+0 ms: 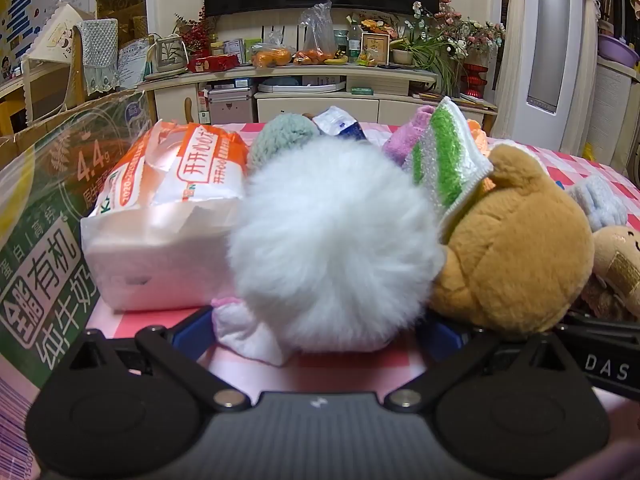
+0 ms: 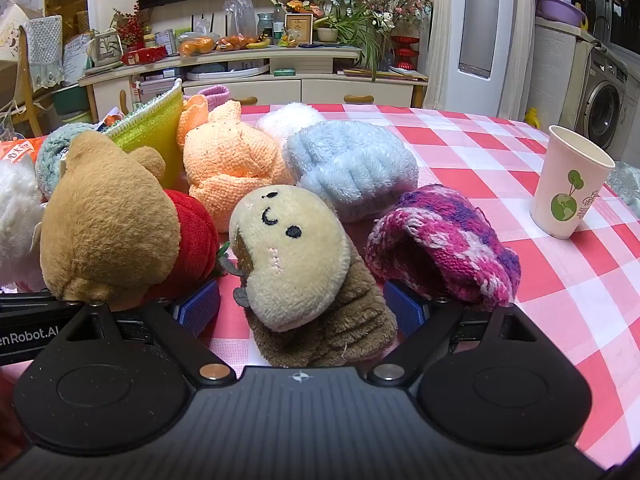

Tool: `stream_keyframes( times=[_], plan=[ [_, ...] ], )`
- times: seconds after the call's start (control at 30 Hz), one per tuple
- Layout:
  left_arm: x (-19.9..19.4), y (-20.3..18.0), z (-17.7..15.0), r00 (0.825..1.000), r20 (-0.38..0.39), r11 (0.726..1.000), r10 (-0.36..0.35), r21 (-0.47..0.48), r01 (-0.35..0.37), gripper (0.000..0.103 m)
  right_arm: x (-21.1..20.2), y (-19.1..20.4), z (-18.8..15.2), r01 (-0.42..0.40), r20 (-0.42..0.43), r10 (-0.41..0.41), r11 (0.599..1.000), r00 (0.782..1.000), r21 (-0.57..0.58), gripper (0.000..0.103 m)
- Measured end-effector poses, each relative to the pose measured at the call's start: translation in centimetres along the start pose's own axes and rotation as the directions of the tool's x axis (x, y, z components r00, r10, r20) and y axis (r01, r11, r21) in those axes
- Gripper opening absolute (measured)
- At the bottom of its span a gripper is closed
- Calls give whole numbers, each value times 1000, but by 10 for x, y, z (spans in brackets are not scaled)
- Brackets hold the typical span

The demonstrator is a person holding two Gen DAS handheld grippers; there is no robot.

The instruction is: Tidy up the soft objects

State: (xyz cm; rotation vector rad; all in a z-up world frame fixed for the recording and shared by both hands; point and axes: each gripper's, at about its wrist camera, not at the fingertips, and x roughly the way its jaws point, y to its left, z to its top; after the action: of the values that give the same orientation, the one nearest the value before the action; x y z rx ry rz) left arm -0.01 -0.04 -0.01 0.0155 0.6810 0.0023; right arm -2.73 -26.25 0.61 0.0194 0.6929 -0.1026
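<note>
White fluffy ball [image 1: 332, 248] between left gripper [image 1: 316, 336] fingers

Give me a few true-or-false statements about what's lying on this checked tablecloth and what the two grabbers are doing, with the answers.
1. The left gripper has its jaws wide open around a white fluffy ball. True.
2. The right gripper is clamped shut on the paper cup. False: its jaws are open, with a beige smiling plush between them; the cup stands apart, off to the right.
3. The brown teddy bear wears something red. True.
4. The paper cup lies tipped over. False: it stands upright.
5. A pink and purple knitted piece lies beside the smiling plush. True.
</note>
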Motion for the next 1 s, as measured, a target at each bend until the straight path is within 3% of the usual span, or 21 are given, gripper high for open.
stream_keyframes(
  times=[0.7,0.83,1.0],
  plan=[
    [-36,13,-27,1000,-28,1000,1,-9,-1,102,-21,3,-21,-49,-12,49,996,999,-68,103],
    [-58,25,-30,1000,-6,1000,-16,2,16,102,-30,-1,-24,-93,-32,92,995,995,-46,103],
    [-86,38,-20,999,37,1000,-29,9,28,102,-49,2,-29,-62,4,62,997,998,-52,103]
  ],
)
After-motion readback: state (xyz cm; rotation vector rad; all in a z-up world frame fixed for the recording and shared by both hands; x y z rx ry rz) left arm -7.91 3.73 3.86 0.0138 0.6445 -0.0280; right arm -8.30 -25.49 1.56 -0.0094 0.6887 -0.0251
